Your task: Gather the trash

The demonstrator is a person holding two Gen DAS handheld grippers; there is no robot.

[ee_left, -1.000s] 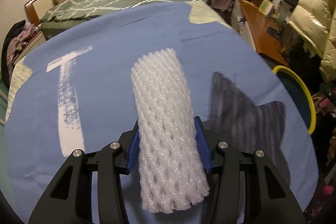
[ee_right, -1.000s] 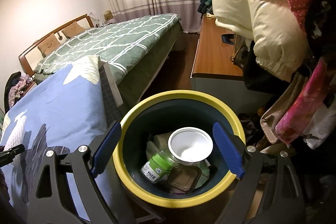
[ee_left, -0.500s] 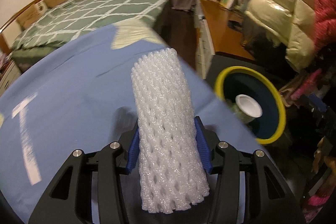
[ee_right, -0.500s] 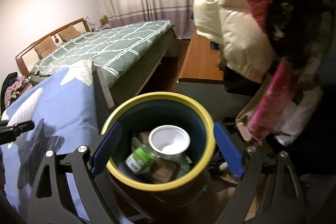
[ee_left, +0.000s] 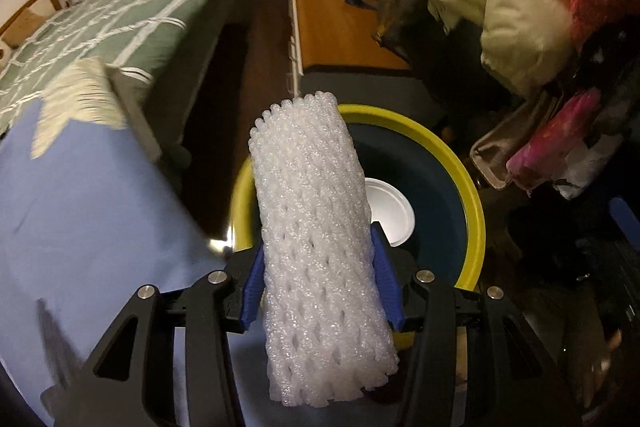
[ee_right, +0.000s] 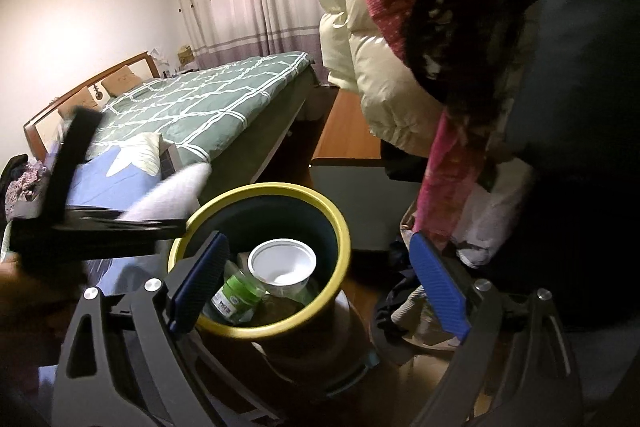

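Observation:
My left gripper [ee_left: 318,285] is shut on a white foam net sleeve [ee_left: 316,247], which stands up between its blue pads. Its far end hangs over the near rim of a yellow-rimmed dark bin [ee_left: 470,195]. A white plastic cup [ee_left: 390,215] shows inside the bin. In the right wrist view the same bin [ee_right: 340,227] holds the white cup [ee_right: 282,261] and a green-capped bottle [ee_right: 236,297]. My right gripper [ee_right: 320,291] stands open just above the bin with nothing between its fingers. The left gripper [ee_right: 96,223] and the blurred foam sleeve [ee_right: 168,197] reach in from the left.
A blue bedspread [ee_left: 80,211] lies left of the bin, and a green checked bed [ee_right: 208,99] stands behind it. A wooden cabinet top [ee_left: 336,27] is beyond the bin. Cream and pink jackets [ee_right: 376,39] hang close on the right, over bags [ee_left: 540,147].
My left gripper has carried the foam sleeve from over the blue bedspread rightward to the bin's rim. The right gripper has drifted right, so the bin sits further left in its view.

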